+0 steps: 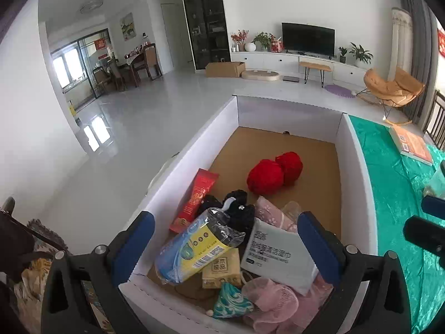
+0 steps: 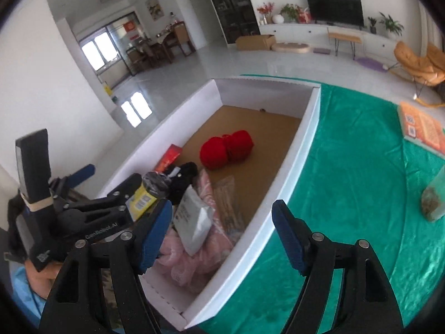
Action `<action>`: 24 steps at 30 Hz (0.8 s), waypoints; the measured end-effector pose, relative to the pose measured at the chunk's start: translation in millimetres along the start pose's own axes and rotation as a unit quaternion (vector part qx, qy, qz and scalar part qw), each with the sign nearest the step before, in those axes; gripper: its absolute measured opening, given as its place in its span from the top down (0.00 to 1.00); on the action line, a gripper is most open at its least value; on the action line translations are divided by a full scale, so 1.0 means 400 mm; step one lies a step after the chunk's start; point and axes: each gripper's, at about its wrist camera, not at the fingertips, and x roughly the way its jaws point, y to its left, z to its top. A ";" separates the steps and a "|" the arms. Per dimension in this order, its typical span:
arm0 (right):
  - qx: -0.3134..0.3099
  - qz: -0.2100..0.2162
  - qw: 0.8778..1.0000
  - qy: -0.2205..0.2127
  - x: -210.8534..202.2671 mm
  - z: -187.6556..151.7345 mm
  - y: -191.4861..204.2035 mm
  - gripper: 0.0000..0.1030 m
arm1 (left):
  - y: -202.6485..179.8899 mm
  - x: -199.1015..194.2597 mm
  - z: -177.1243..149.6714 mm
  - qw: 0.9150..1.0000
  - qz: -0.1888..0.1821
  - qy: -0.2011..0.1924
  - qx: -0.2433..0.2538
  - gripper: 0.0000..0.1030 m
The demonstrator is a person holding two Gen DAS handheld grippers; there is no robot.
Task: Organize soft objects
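Box: a long white-walled box (image 1: pixel 357 167) with a brown cardboard floor, standing at the left edge of the table on a green cloth (image 2: pixel 347 153).
Red yarn: two balls (image 1: pixel 274 175) touching each other on the bare floor near the middle of the box, apart from the heap.
Heap: all other soft goods crowd the near end of the box.
Roll pack: a blue and yellow wrapped roll (image 1: pixel 194 247) lying tilted on top of the heap, between the left gripper's fingers but not touched by them.
Wipes pack: a white flat pack (image 1: pixel 275 253) just beside the roll, resting on pink cloth (image 1: pixel 275 303).
Tissue pack: a small tan pack (image 1: pixel 222 272) under the roll's near end.
Teal pouch: patterned (image 1: pixel 230 303), at the near wall, touching the pink cloth.
Black yarn: dark, fuzzy (image 1: pixel 236 206), behind the roll.
Red packet: long (image 1: pixel 194 200), leaning along the left wall.
Left gripper: (image 1: pixel 222 245) fingers spread wide over the near end of the box, holding nothing.
Right gripper: (image 2: pixel 222 236) fingers spread, straddling the right wall of the box, holding nothing.
Table, right edge: an orange book (image 2: pixel 422 128) and a clear bag of greenish stuff (image 2: pixel 434 197), well apart from the box.
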 end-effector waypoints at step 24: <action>-0.081 -0.095 0.990 0.070 0.026 -0.060 0.117 0.25 | 0.007 -0.026 -0.016 1.000 0.017 0.021 -0.008 0.01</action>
